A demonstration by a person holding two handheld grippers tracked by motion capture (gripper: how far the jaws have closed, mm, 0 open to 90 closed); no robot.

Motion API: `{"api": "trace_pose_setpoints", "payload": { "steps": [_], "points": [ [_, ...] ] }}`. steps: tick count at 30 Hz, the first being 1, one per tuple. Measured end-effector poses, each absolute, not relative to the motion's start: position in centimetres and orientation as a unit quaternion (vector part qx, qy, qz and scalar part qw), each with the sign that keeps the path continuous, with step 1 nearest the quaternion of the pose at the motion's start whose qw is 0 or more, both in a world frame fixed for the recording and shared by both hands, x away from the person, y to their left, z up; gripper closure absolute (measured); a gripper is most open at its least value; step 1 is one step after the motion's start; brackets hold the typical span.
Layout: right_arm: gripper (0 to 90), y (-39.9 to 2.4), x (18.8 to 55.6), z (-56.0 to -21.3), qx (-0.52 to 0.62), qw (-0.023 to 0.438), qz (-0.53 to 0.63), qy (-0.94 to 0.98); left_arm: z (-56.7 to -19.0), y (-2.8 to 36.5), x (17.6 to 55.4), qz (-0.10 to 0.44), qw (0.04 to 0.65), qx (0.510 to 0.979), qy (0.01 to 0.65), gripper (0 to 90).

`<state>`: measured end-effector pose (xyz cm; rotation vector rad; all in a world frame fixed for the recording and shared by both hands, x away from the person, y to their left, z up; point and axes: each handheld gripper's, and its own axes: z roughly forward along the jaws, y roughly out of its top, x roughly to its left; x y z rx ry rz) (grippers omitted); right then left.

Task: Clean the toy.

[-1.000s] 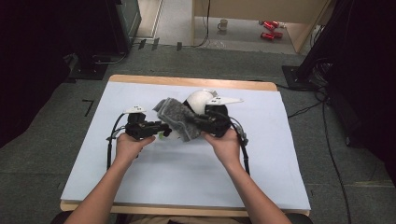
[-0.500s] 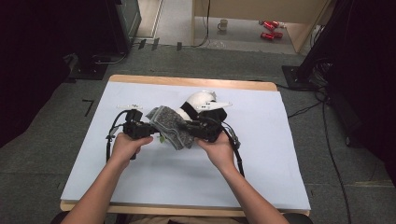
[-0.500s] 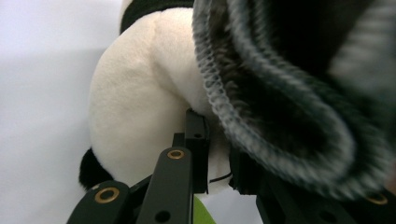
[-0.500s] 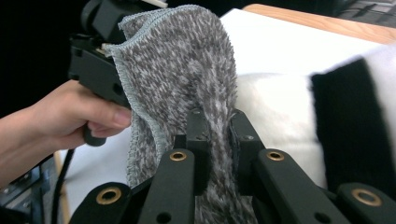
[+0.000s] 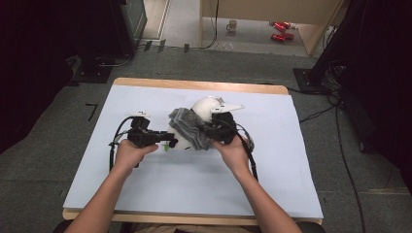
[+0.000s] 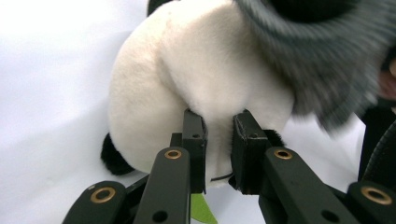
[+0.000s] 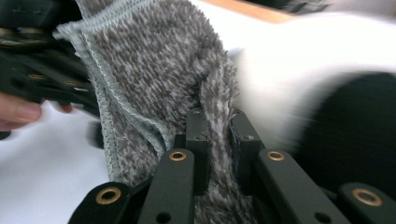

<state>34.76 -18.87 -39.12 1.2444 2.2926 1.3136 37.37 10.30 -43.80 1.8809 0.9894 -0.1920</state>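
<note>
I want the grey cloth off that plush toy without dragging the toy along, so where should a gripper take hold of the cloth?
Probably by the stitched hem, where the grey cloth hangs free of the white plush toy. Come in from the cloth's open side: the edge is thin, and there is no plush behind it.

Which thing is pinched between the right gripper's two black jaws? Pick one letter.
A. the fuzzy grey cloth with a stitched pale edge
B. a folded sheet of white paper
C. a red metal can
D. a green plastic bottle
A: in the right gripper view the right gripper has its jaws closed on a fold of the fuzzy grey cloth, beside the white plush toy that the left gripper pinches.
</note>
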Motion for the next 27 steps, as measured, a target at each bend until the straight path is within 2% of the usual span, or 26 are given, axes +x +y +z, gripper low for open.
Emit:
{"api": "trace_pose_setpoints", "payload": {
  "steps": [2, 12, 21, 27],
  "points": [
    [81.7, -20.3, 35.2, -38.9, 0.436, 0.101, 0.459, 0.768, -43.8, 10.3, 37.5, -0.079, 0.486, 0.767, 0.411, 77.6],
    [81.8, -25.9, 36.7, -38.8, 0.500, 0.135, 0.473, 0.713, -44.0, 10.7, 38.1, -0.079, 0.493, 0.757, 0.422, 77.4],
    [81.6, -27.4, 37.2, -39.5, 0.523, 0.166, 0.459, 0.698, -44.1, 10.9, 38.4, -0.073, 0.499, 0.749, 0.430, 76.3],
    [81.7, -28.9, 36.4, -37.5, 0.527, 0.181, 0.491, 0.670, -44.3, 11.5, 38.9, -0.076, 0.508, 0.731, 0.450, 75.0]
  ]
}}
